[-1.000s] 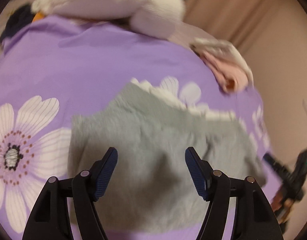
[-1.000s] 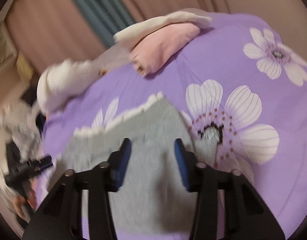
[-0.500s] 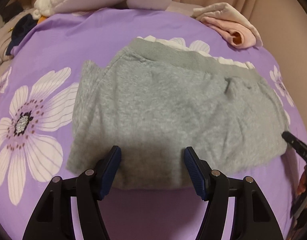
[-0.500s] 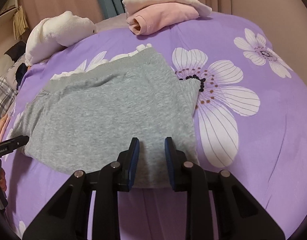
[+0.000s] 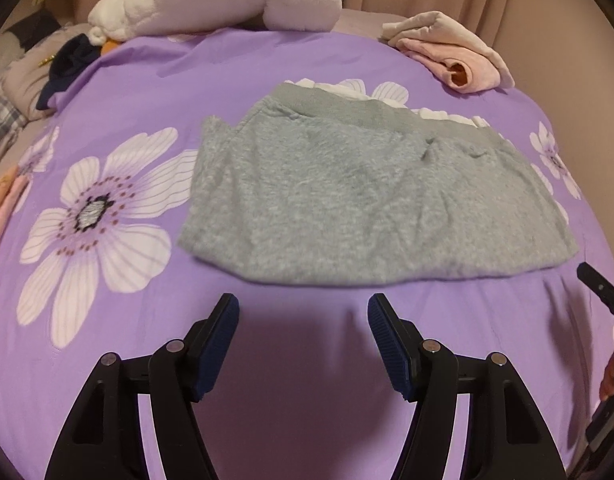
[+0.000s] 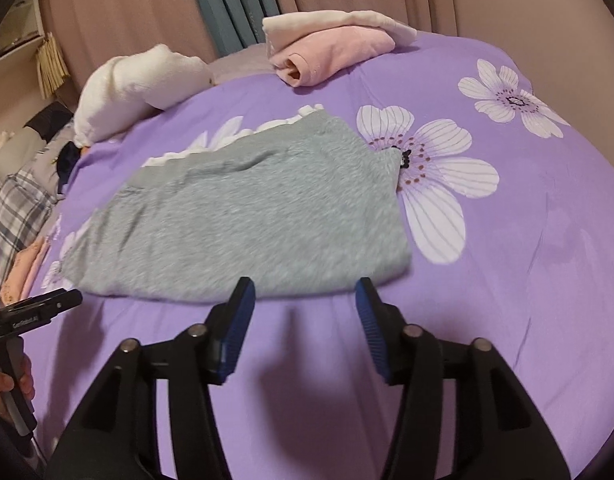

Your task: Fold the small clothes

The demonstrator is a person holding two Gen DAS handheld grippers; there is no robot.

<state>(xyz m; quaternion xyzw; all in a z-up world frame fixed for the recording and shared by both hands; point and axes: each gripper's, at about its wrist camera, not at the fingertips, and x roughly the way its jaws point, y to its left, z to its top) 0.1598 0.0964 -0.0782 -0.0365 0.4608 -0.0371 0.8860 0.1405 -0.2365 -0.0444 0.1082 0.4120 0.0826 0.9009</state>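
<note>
Grey folded garment (image 5: 367, 196) flat on purple flowered bedspread (image 5: 147, 92), white frill at its far edge; left gripper (image 5: 303, 316) and right gripper (image 6: 303, 300) both spread wide, empty, just short of its near edge; pink folded clothes (image 6: 331, 54) beyond

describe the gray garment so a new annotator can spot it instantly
Start at the purple bedspread with white flower prints. In its middle lies the fuzzy gray knit garment, folded flat, a ribbed band and white ruffle along its far edge. Unlike the folded pink and cream clothes near the curtain, it is gray and lies spread out alone.
</note>
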